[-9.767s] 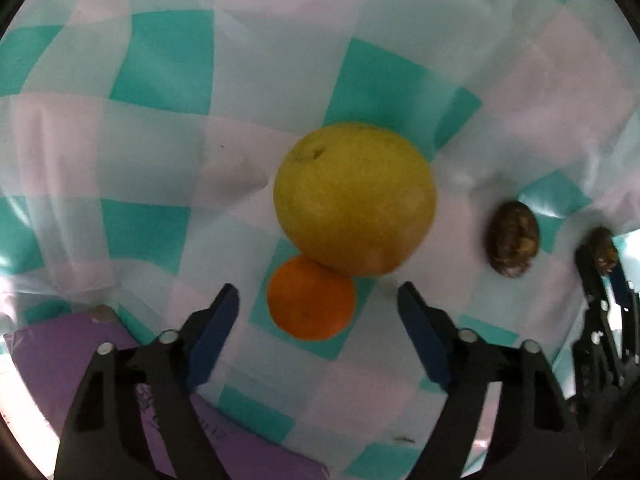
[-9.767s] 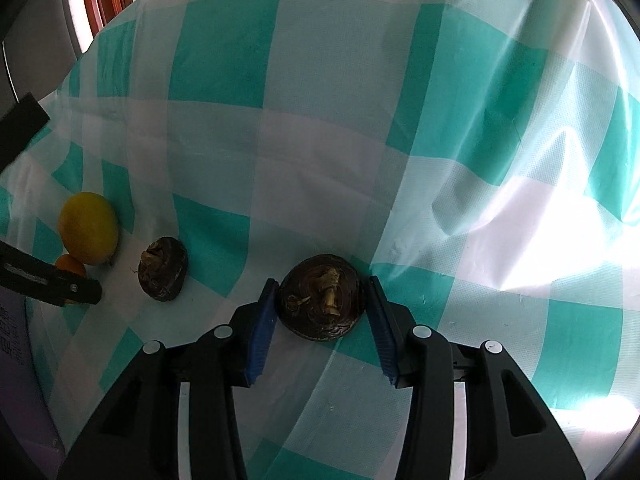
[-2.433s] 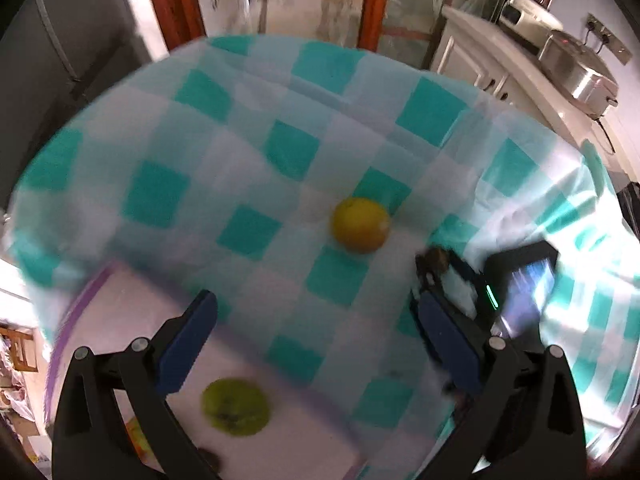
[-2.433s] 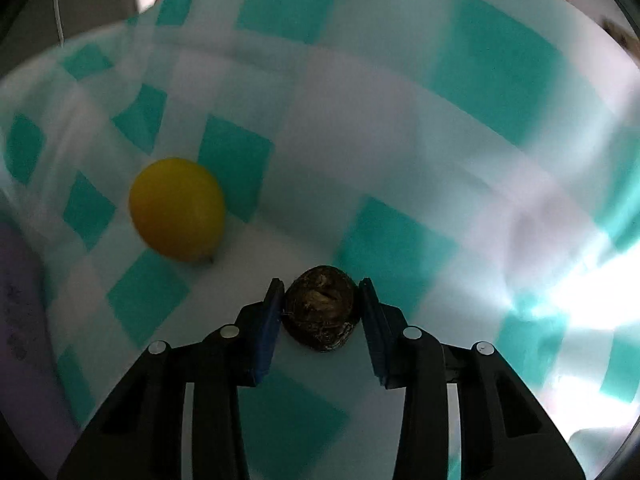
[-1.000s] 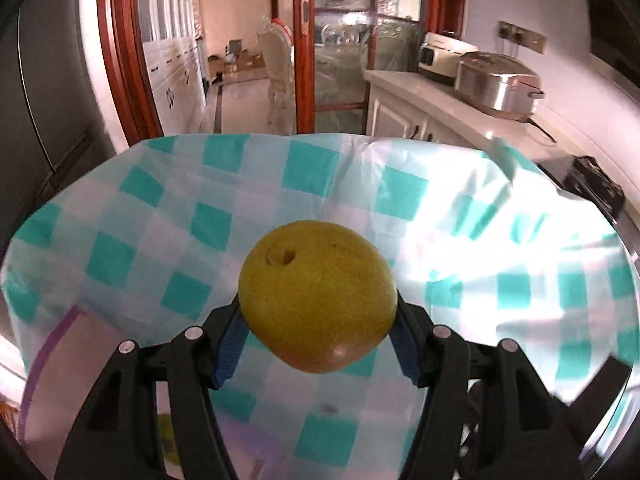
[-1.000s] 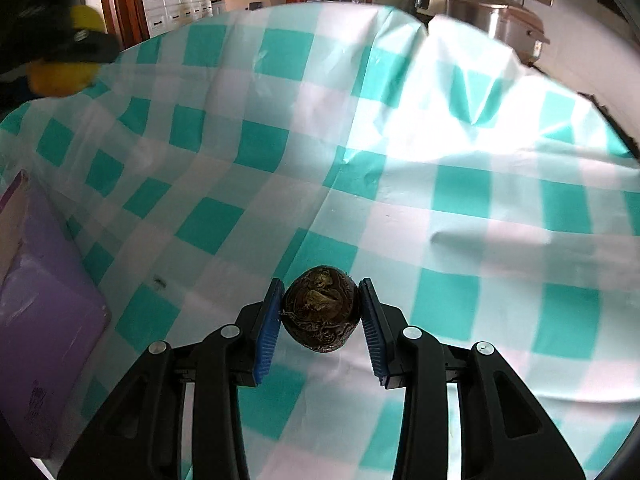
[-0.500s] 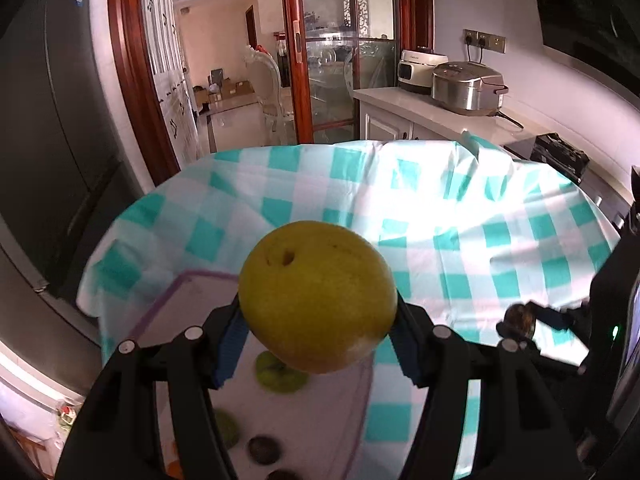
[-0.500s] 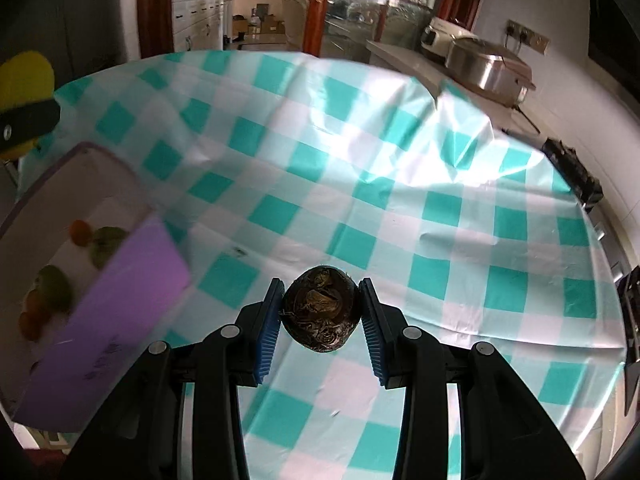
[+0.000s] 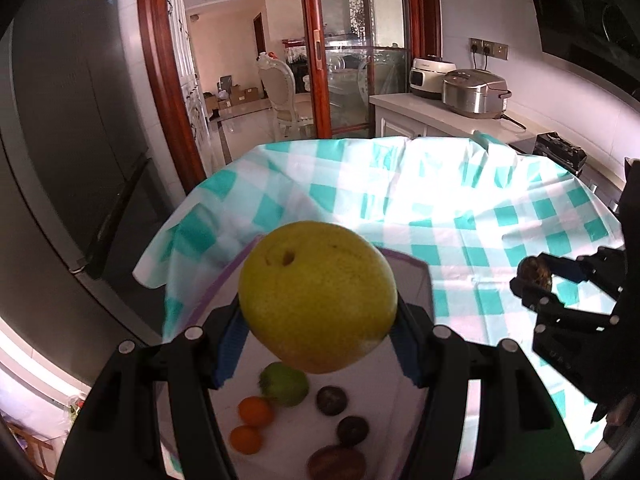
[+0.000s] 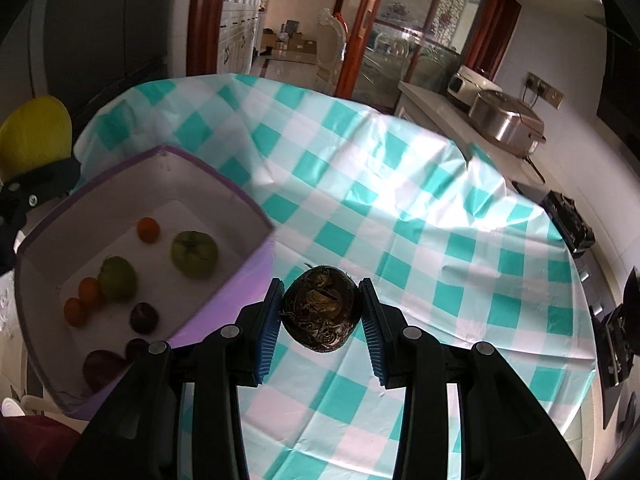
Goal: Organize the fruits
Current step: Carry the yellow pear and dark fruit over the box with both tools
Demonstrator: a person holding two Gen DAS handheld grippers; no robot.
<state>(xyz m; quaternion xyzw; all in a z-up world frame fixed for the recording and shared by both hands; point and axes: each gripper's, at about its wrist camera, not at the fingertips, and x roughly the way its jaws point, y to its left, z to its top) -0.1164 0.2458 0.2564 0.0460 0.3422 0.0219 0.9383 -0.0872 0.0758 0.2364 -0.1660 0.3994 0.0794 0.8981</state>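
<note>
My left gripper is shut on a large yellow pear and holds it high above the purple storage box. The pear also shows at the left edge of the right wrist view. My right gripper is shut on a dark brown wrinkled fruit, held in the air beside the box's right wall; it shows in the left wrist view too. Inside the box lie small oranges, green fruits and dark fruits.
The table wears a teal and white checked cloth. A fridge stands to the left, a counter with a rice cooker at the back right. A black device sits at the table's right edge.
Both grippers have risen with their fruits. The left one now hangs over the box, whose contents show more fully. The right gripper has moved closer to the box.
</note>
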